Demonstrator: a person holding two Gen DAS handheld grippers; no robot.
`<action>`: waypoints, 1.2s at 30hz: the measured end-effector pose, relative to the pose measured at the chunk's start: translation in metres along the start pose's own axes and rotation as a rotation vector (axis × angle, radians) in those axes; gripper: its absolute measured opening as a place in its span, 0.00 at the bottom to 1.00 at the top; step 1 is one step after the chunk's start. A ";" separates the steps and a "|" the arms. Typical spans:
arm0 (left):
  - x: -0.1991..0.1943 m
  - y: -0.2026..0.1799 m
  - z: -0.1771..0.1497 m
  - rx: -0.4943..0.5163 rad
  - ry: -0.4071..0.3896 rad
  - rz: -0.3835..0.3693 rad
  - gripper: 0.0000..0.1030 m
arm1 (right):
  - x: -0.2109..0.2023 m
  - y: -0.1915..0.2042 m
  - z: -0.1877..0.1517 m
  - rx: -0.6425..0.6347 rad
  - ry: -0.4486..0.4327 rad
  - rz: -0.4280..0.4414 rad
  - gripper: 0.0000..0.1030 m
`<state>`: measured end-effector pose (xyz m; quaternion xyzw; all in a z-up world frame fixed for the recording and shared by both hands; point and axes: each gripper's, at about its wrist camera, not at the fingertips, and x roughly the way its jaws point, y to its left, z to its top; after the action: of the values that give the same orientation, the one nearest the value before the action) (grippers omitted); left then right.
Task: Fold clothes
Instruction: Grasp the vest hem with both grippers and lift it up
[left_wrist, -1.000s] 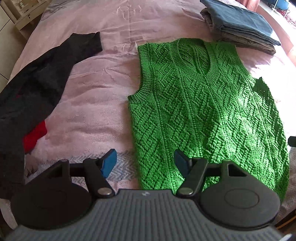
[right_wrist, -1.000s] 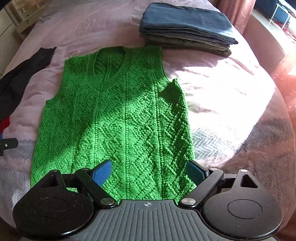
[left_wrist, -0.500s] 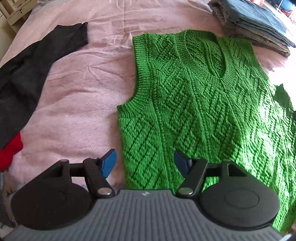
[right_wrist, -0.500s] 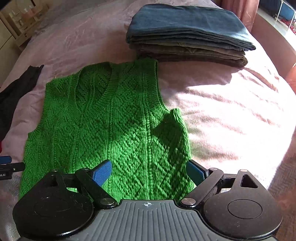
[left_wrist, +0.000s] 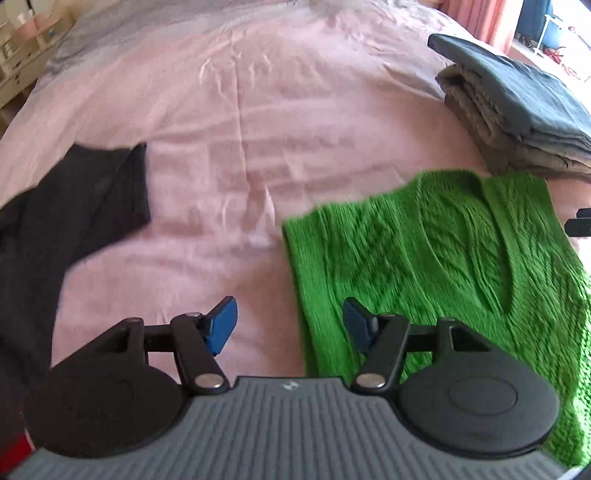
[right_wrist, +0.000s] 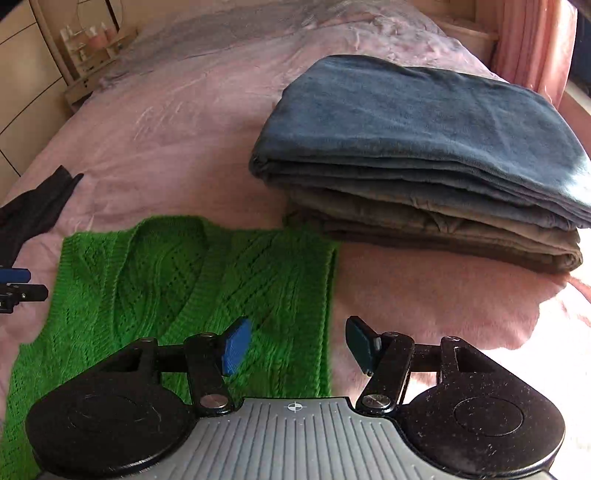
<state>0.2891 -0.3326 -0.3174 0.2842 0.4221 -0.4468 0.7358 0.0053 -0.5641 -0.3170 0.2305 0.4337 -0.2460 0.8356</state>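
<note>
Both grippers have swept from the hem up to the green vest's (left_wrist: 424, 258) shoulders on the bed. The left gripper (left_wrist: 290, 328) and right gripper (right_wrist: 295, 345) have just narrowed, still spread and empty, each straddling a shoulder edge, ready to pinch.

Green knit vest (right_wrist: 192, 280): sleeveless, V-neck, diamond cable pattern; spread flat and unfolded, front up, on the pink bedspread (right_wrist: 177, 147). Its far shoulder edge lies just beside the stack of folded clothes (right_wrist: 424, 162), neckline towards that stack.
</note>
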 end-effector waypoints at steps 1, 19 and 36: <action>0.005 0.004 0.006 0.001 -0.007 -0.021 0.58 | 0.006 -0.005 0.006 -0.002 -0.004 0.003 0.60; 0.054 0.038 0.025 -0.152 -0.038 -0.387 0.09 | 0.058 -0.039 0.032 0.107 -0.002 0.150 0.08; -0.167 -0.006 -0.191 -0.204 -0.039 -0.416 0.08 | -0.191 -0.010 -0.136 -0.037 -0.093 0.225 0.06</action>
<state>0.1731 -0.1136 -0.2635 0.1065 0.5003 -0.5494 0.6607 -0.1795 -0.4501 -0.2291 0.2505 0.3704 -0.1533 0.8812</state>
